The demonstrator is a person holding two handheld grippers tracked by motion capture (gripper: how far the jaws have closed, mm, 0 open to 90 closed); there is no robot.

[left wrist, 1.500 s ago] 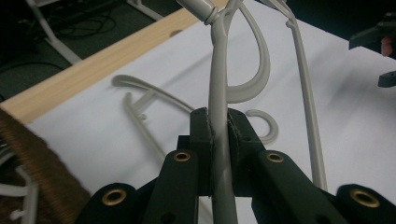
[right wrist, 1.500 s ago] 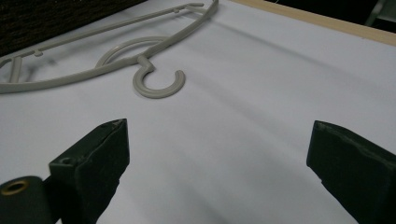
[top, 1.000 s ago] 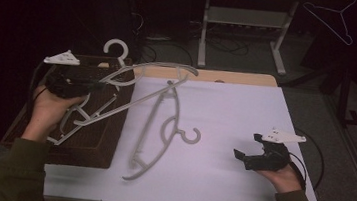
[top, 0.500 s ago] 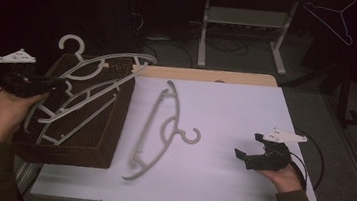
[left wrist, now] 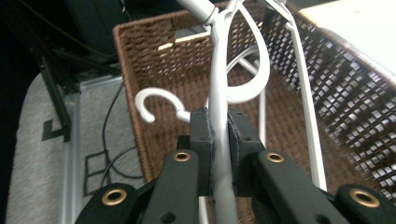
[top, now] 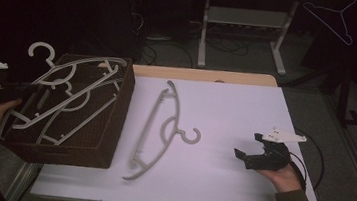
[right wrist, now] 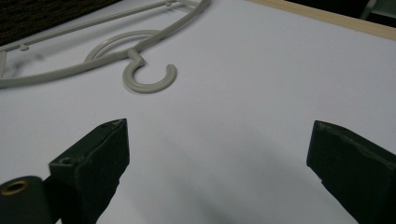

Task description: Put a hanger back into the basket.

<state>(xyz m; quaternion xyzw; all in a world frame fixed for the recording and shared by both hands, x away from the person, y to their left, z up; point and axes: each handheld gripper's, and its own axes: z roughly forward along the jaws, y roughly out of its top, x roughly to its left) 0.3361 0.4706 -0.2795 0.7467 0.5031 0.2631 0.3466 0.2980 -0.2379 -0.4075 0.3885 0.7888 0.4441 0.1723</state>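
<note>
My left gripper (top: 29, 87) (left wrist: 219, 126) is shut on the bar of a white plastic hanger (top: 45, 56) (left wrist: 219, 84). It holds the hanger at a tilt over the brown wicker basket (top: 114, 119) (left wrist: 154, 51) at the table's left end, with the hook past the basket's far left corner. More white hangers lie inside the basket. A grey hanger (top: 156, 128) (right wrist: 149, 79) lies flat on the white table (top: 236, 106), its hook pointing right. My right gripper (top: 249, 145) (right wrist: 219, 154) rests low on the table's right side, open with nothing between its jaws, facing the grey hanger's hook.
Beyond the table stands a metal frame (top: 203, 33) with cables on the floor around it. A wire hanger (top: 333, 19) hangs at the top right. A black cable (top: 314, 155) loops off my right gripper by the table's right edge.
My left gripper has carried the white hanger leftward and slightly down, from the basket's right edge to its left side. The right gripper and the grey hanger have not moved.
</note>
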